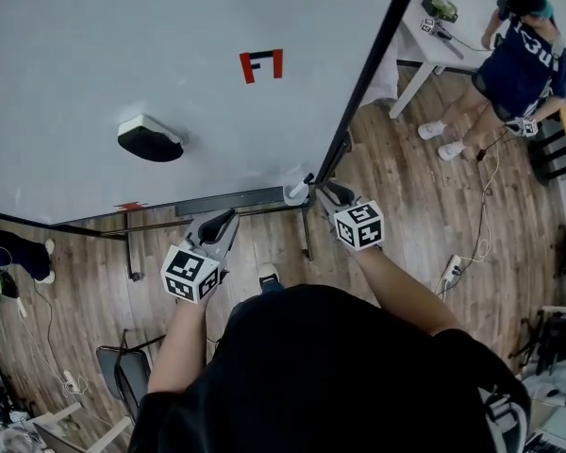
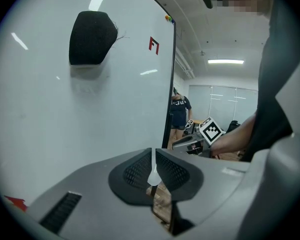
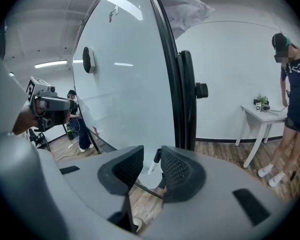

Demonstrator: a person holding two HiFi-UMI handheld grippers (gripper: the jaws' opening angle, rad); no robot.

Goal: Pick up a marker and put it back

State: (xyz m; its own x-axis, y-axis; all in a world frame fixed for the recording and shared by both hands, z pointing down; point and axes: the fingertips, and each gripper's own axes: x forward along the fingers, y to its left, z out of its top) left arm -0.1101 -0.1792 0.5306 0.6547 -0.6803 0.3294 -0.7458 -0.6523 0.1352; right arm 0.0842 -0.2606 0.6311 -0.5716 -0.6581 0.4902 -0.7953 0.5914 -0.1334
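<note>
Two hand-held grippers are raised in front of a whiteboard (image 1: 123, 45) on a stand over a wood floor (image 1: 406, 187).

Right gripper (image 1: 321, 192): the jaws stand spread. In the right gripper view the marker (image 3: 154, 165) shows in the gap between the pads (image 3: 176, 170), white-bodied with a dark upper end. Neither pad presses on it.

Left gripper (image 1: 228, 217): the jaws are pressed together, with only a thin slit left between the pads (image 2: 135, 171) and nothing in their grip. A sliver of the marker shows through the slit, farther off.

Marker position: in the head view the marker (image 1: 297, 192) stands at the board's lower right corner, at the right end of the dark tray ledge (image 1: 226, 201). It is just beyond the right gripper's tips and well apart from the left gripper.

Other items: a black eraser (image 1: 149, 140) sits on the board left of centre, and a red mark (image 1: 261, 65) lies higher up to its right. A person (image 1: 524, 55) in a dark shirt stands at the far right beside a white table (image 1: 434, 45).
</note>
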